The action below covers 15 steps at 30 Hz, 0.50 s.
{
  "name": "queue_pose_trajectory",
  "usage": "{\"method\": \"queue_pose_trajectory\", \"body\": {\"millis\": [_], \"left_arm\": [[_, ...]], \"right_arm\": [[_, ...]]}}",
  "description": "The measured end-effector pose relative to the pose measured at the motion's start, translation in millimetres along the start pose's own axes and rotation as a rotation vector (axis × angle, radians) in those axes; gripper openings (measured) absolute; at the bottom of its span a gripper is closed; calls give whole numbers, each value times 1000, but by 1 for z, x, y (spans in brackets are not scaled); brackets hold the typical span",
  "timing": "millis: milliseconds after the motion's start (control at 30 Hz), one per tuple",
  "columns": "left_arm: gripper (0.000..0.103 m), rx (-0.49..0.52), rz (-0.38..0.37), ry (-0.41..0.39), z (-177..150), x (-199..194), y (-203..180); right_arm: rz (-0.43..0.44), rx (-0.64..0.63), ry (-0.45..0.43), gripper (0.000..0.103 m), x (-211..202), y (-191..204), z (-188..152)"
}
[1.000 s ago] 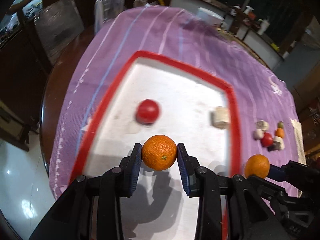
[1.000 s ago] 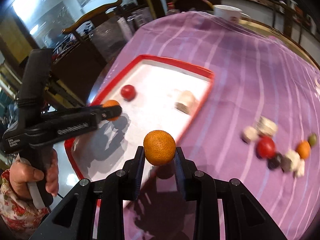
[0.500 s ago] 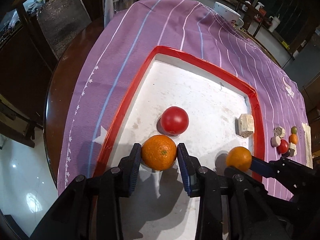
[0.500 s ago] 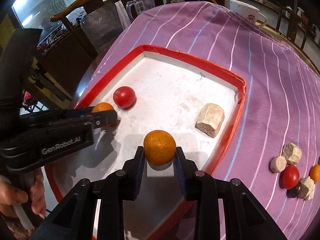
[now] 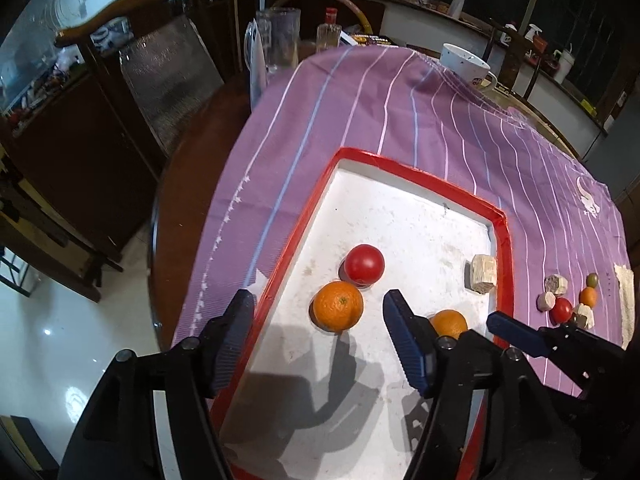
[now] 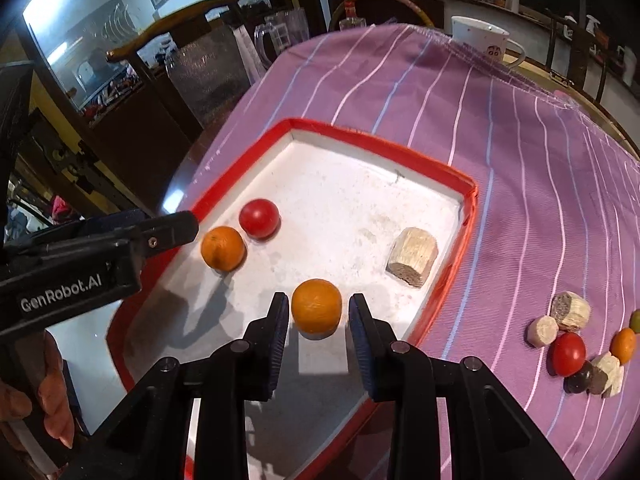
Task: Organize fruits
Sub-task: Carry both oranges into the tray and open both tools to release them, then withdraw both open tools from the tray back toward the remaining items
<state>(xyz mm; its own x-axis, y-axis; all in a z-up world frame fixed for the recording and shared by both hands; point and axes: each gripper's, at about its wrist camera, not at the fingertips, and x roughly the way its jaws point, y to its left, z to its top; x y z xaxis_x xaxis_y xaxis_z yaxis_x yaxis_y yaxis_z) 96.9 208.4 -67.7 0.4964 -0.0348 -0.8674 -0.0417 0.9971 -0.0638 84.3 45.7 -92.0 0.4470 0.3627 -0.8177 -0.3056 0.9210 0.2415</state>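
Observation:
A white tray with a red rim [image 5: 404,168] [image 6: 380,144] lies on the purple striped cloth. In it rest an orange [image 5: 338,306] [image 6: 223,248], a red tomato [image 5: 364,266] [image 6: 259,218], a second orange [image 5: 449,323] [image 6: 316,307] and a beige block [image 5: 483,274] [image 6: 412,256]. My left gripper [image 5: 320,336] is open wide, with the first orange free on the tray between its fingers. My right gripper [image 6: 318,336] is open, its pads just apart from the second orange, which rests on the tray.
A cluster of small fruits and beige pieces [image 6: 580,344] [image 5: 568,304] lies on the cloth right of the tray. A white mug [image 6: 484,40] and glass jugs [image 5: 280,40] stand at the table's far edge. A chair [image 6: 176,56] stands at the far left.
Both grippers have opened and let go of their oranges, which now rest on the tray floor. The left gripper has drawn back a little from its orange.

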Motion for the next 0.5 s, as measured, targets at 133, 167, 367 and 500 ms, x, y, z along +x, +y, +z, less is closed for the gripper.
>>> {"method": "queue_pose_trajectory", "body": {"millis": [133, 167, 367, 500], "left_arm": [[68, 33, 42, -24, -3, -13, -11], [68, 41, 50, -30, -4, -16, -14], [68, 84, 55, -56, -12, -34, -38], [68, 118, 63, -69, -18, -43, -62]], "right_arm": [[11, 38, -26, 35, -17, -7, -4], [15, 54, -33, 35, -23, -10, -7], [16, 141, -63, 35, -56, -39, -30], [9, 196, -69, 35, -71, -61, -44]]}}
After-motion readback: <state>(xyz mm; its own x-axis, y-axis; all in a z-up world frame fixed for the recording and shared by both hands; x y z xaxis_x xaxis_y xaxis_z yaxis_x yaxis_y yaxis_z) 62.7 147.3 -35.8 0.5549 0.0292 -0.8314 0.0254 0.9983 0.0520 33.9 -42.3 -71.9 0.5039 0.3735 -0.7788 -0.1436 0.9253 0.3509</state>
